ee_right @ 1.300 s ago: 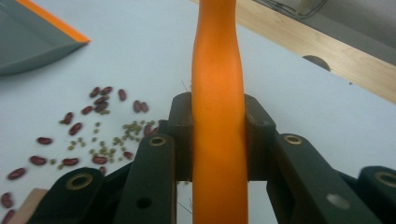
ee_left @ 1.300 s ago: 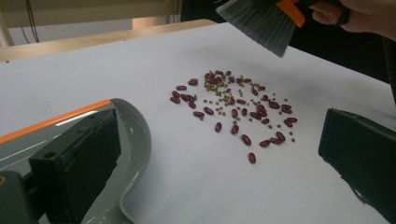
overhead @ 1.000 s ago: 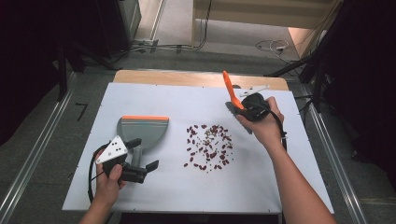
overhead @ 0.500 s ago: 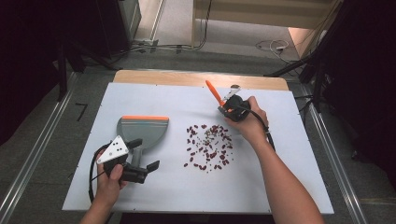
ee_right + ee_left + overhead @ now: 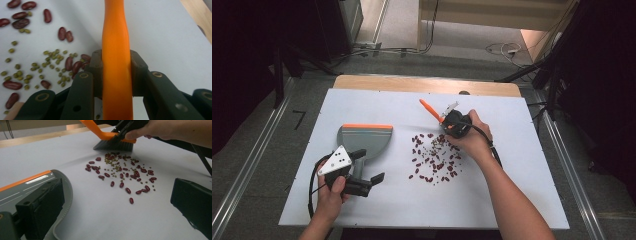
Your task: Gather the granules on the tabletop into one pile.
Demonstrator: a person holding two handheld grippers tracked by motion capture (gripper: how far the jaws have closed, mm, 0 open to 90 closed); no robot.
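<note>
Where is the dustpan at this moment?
In the high view the dustpan lies on the left half of the white table, left of the scattered beans, with the left gripper at its near end.

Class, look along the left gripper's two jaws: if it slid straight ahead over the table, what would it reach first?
Probably the scattered red beans; the left gripper stands open, with bare white table before them. Depth is uncertain.
</note>
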